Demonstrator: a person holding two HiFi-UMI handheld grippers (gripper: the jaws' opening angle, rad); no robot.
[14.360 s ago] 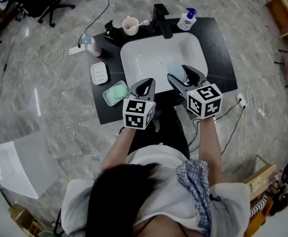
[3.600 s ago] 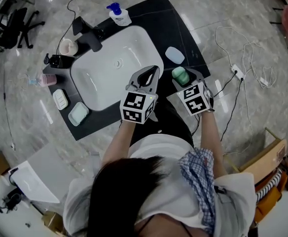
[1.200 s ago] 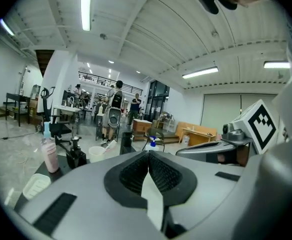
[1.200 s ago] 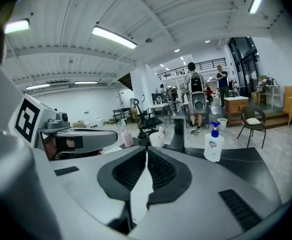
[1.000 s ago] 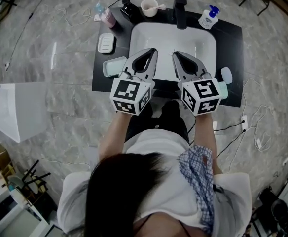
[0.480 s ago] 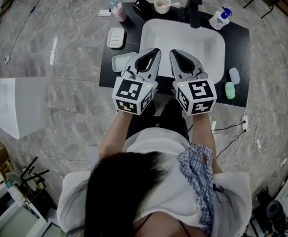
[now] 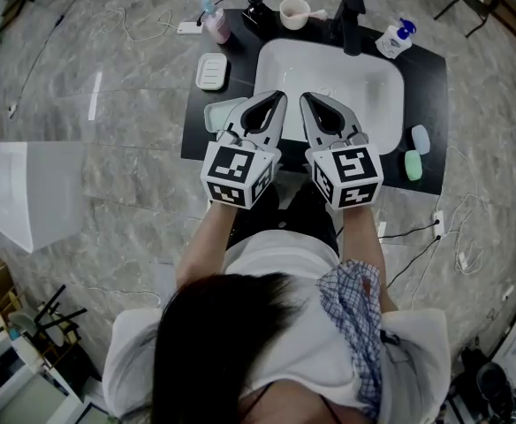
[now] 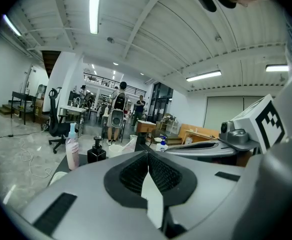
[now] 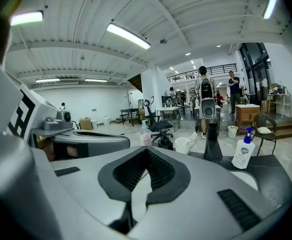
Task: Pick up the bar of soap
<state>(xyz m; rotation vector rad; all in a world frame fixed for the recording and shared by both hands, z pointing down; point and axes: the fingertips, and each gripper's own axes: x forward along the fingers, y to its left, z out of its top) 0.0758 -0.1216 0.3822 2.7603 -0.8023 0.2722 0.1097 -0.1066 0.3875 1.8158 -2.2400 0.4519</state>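
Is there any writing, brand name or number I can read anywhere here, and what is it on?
No text here can be read.
Pump bottle: blue and red label, print too small and blurred to read.
Marker cubes: black-and-white square patterns, not words or numbers.

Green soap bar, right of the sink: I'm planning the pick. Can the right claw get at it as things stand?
Probably yes. The soap lies bare on the counter, nothing above it; the right claw is shut and must open first.
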